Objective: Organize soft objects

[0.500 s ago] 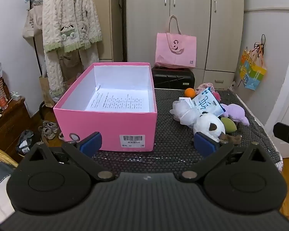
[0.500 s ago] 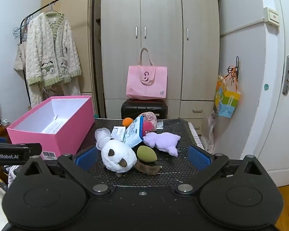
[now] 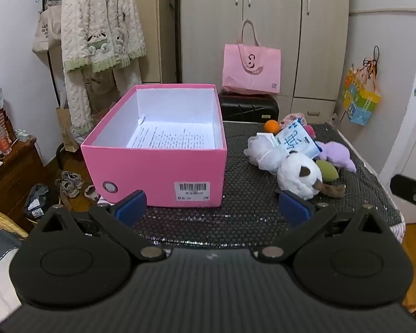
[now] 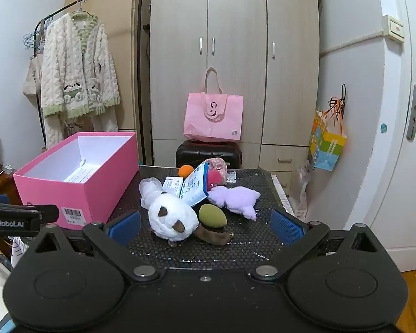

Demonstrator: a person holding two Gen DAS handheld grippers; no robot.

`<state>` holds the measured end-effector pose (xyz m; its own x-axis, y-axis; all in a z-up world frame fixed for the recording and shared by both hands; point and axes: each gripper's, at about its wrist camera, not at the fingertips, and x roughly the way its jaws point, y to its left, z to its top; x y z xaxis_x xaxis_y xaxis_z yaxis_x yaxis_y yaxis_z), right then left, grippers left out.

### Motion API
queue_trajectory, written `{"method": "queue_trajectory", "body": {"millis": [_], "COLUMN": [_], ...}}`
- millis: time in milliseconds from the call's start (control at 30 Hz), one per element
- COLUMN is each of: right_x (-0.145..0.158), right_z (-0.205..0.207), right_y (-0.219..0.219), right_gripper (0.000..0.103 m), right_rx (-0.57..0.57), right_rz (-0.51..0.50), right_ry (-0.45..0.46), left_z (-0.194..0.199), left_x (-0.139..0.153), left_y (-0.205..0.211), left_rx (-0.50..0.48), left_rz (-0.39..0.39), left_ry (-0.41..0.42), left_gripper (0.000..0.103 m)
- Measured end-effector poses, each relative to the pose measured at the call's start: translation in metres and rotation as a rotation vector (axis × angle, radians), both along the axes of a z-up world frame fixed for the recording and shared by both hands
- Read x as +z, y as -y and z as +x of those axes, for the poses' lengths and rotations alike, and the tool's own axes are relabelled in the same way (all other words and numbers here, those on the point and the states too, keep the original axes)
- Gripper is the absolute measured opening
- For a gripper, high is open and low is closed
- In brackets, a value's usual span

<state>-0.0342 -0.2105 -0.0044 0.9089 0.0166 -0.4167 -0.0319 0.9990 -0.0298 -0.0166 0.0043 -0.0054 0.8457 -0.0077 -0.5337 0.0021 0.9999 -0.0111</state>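
A: How are the two claws posed?

B: The left claw (image 3: 212, 208) is held level, low over the near edge of the table (image 3: 249, 222), its blue-padded fingers (image 3: 131, 208) spread wide with nothing between them. It faces the near end wall of the pink box (image 3: 158, 172). The right claw (image 4: 205, 226) is also level and wide open, empty, and points at the pile of soft objects.

A: Where do the task's things lie?

B: All on the dark mesh-covered table, to the right of the box. The white plush (image 4: 173, 217) is nearest, touching the green egg-shaped toy (image 4: 212, 216), which sits on a brown piece (image 4: 210, 234). Behind them lie a white mesh puff (image 4: 149, 190), a blue-and-white packet (image 4: 194, 187) propped upright, a purple plush (image 4: 235, 199), a red-pink item (image 4: 216, 173) and an orange ball (image 4: 185, 170).

A: What of edges and free room?

B: The box stands open-topped at the left side of the table, with only a printed sheet (image 3: 174, 138) on its floor. A bare strip of table separates the box from the pile. In the right view, the white plush sits between the spread fingers of the right claw, just beyond their tips. The right table edge runs just past the purple plush. The left claw's body shows at the left margin of the right view, beside the box.
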Motion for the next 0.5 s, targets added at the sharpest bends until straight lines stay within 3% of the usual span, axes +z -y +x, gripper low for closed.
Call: {"method": "queue_trajectory", "body": {"millis": [500], "right_x": [-0.011], "right_z": [-0.004], "right_y": [0.004], "right_gripper": [0.102], "right_rx": [-0.001], "right_rz": [0.004], "right_ry": [-0.036], "left_z": [-0.009], "left_x": [-0.012], "left_y": [0.007], "left_rx": [-0.050], "left_rz": [0.011], "left_ry": [0.016], "left_gripper": [0.103]}}
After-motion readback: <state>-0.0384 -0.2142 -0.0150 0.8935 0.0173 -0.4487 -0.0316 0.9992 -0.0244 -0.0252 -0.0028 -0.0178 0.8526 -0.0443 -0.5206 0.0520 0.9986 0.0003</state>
